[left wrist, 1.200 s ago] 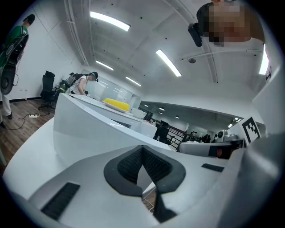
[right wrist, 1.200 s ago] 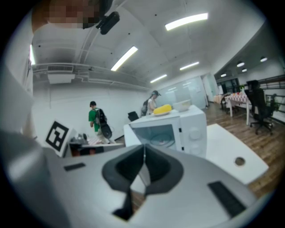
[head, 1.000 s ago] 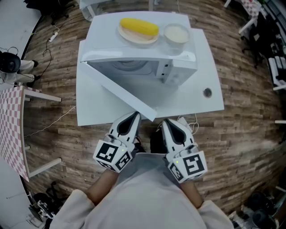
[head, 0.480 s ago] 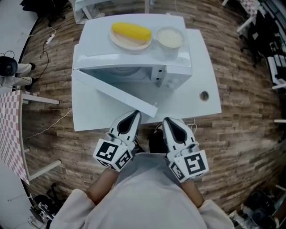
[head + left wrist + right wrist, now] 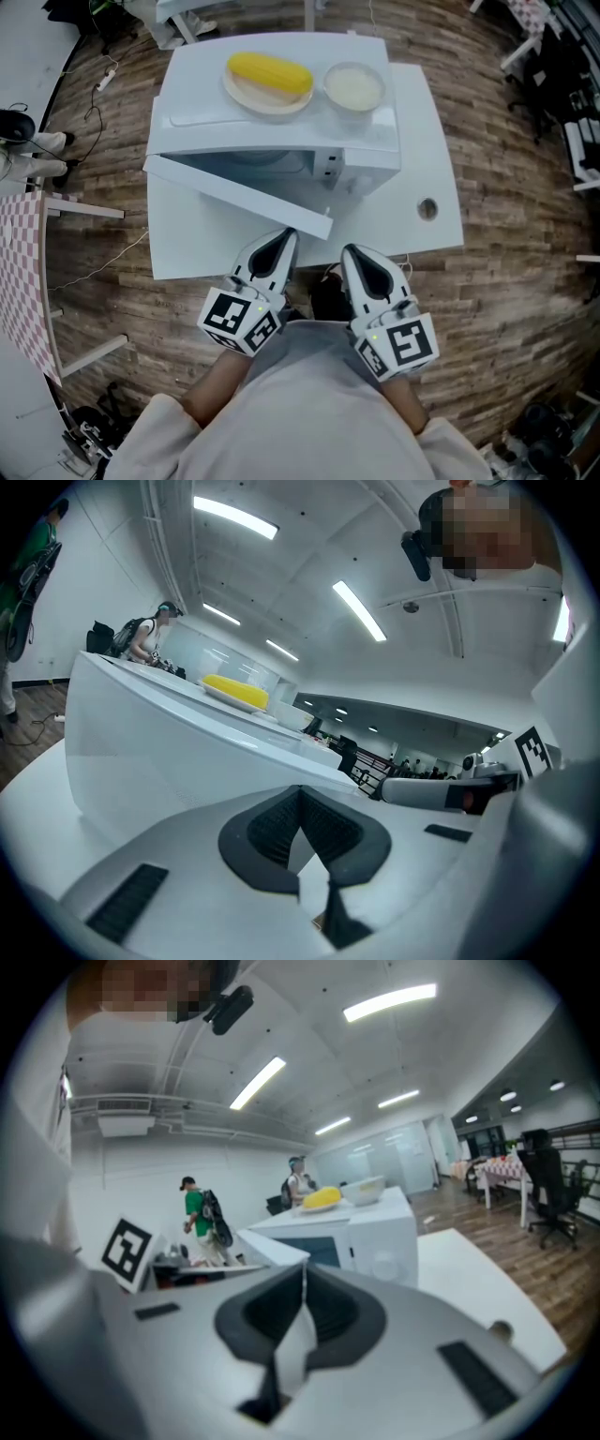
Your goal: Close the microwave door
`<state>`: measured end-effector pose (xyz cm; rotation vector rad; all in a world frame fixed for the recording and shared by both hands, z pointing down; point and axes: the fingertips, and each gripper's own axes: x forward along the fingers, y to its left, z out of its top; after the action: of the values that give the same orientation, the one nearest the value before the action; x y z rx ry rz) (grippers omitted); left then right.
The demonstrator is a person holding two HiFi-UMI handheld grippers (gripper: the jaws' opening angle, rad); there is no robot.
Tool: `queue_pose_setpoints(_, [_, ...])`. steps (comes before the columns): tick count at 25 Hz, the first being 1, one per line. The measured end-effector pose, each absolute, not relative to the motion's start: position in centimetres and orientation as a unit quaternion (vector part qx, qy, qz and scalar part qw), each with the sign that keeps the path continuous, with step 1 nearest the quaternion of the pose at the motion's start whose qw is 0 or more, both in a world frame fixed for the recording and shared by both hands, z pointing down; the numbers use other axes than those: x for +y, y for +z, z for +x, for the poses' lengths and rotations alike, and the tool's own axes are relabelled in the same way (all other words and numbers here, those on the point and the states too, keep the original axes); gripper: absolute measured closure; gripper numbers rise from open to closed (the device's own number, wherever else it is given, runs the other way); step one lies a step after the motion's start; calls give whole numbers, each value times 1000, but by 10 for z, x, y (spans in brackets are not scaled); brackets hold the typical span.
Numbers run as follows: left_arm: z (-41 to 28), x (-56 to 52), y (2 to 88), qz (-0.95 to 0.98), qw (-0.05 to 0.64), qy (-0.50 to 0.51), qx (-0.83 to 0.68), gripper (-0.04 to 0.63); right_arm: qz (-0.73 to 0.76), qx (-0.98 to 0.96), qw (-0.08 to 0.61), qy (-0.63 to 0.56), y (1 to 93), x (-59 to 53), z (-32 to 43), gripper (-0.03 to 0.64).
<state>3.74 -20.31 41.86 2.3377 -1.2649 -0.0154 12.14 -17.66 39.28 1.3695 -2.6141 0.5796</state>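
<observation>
A white microwave (image 5: 361,155) stands on a white table (image 5: 436,169). Its door (image 5: 234,192) hangs partly open, hinged at the left, with the free end slanting toward me. My left gripper (image 5: 284,236) is shut and empty, its tip right at the door's outer face near the free end; contact is unclear. The door (image 5: 169,761) fills the left gripper view just beyond the left gripper (image 5: 300,791). My right gripper (image 5: 349,253) is shut and empty beside it, below the table's front edge. The right gripper view shows the microwave (image 5: 380,1241) past the right gripper (image 5: 302,1271).
A plate with a corn cob (image 5: 269,73) and a white bowl (image 5: 354,86) sit on the microwave's top. The table has a round cable hole (image 5: 427,208). A checkered table (image 5: 23,272) stands at the left on the wood floor. People stand far off in both gripper views.
The door has swung part of the way toward the microwave's front. The microwave sits higher and further left in the head view. Both grippers keep their places, shut.
</observation>
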Motion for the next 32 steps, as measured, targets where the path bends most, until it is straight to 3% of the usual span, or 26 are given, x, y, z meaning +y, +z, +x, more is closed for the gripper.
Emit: queue_pose_setpoints(32, [63,-269,421,845,243,-28,-476,576,450,-867,73,203,404,-217,149,594])
